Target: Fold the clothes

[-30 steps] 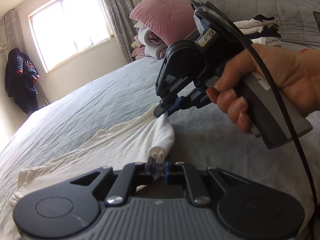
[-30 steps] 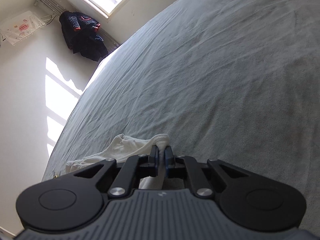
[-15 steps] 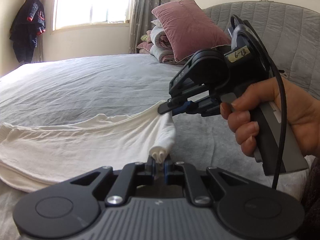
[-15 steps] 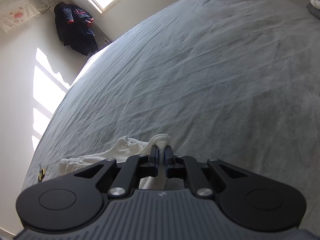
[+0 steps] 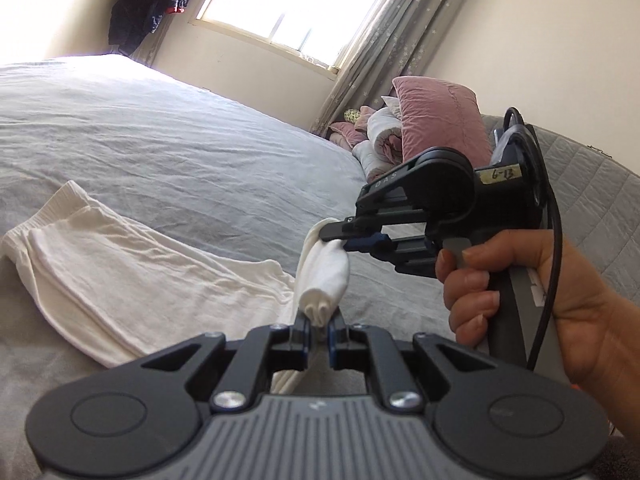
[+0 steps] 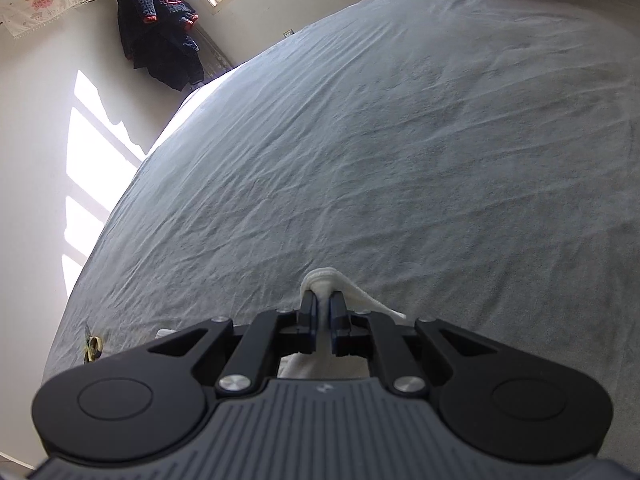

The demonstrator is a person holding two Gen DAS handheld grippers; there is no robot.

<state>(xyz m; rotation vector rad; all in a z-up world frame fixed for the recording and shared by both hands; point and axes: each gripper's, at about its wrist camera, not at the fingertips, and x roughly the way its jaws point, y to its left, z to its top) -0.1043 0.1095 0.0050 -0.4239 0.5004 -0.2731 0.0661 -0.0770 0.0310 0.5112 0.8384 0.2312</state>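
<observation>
Left gripper [image 5: 317, 330]: its 2 fingers are almost shut, pinching a bunched end of the white garment [image 5: 132, 280]. The cloth pokes up just past the fingertips.
Right gripper [image 5: 340, 242]: just beyond the left fingers and a bit higher. Its fingers are nearly shut too, and they pinch the same end of the cloth. In the right wrist view, a little white fold [image 6: 325, 276] sticks out past the tips of the right gripper [image 6: 324, 312].
Hand [image 5: 532, 296]: a person's hand wraps the right gripper's handle.
Garment: the rest trails left of the fingers and lies flat on the grey bed sheet [image 5: 180, 152], with a ribbed band [image 5: 44, 216] at the far end.
What changed: 1 second ago the pinched end sat low, close to the sheet. Now both grippers have lifted it, and the left one has rolled over.
What it means: I think the end is being carried over the flat part to make 1 fold. The fold is not laid down yet.
Far away: a pink pillow [image 5: 440, 120] and a window [image 5: 296, 4].
</observation>
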